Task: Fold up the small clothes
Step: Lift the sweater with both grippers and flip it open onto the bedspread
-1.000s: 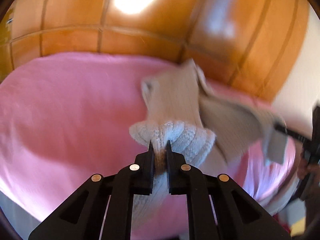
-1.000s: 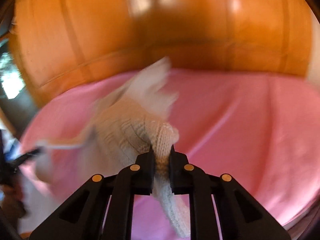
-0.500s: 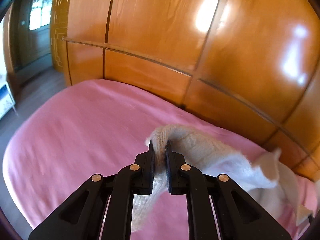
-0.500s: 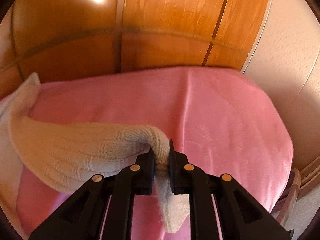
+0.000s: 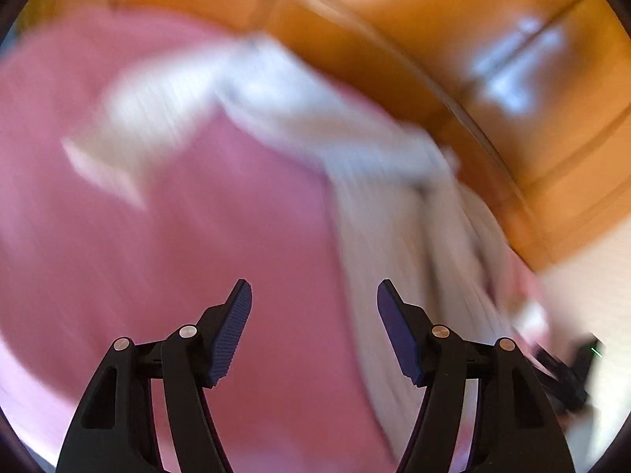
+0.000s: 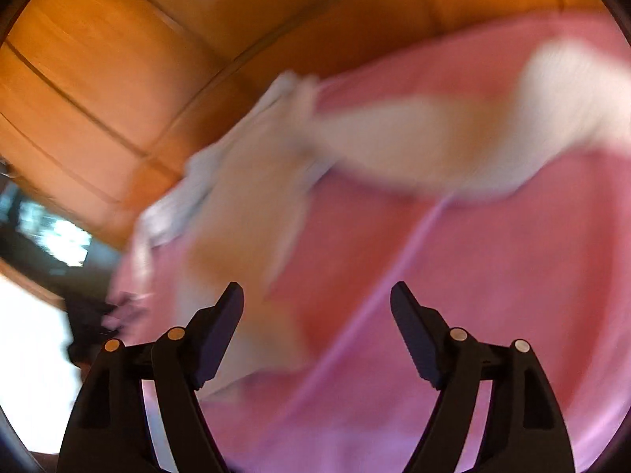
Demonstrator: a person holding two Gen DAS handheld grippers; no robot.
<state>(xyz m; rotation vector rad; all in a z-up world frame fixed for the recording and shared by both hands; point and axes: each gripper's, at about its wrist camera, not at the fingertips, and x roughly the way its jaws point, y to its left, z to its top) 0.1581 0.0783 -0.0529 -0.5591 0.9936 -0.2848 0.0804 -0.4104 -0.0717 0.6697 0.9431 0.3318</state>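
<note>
Left hand-held gripper [image 5: 313, 295]: jaws apart, nothing held. Right hand-held gripper [image 6: 317, 299]: jaws apart, nothing held. Cream knit garment [image 5: 299, 114]: blurred, spread on pink bed [image 5: 197, 256], at 12 o'clock from both. Wooden panels [image 5: 493, 39] behind.

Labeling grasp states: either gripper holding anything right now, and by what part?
Nothing is held. The left gripper and right gripper are both open with empty jaws; the cream knit garment lies on the pink cover.
</note>
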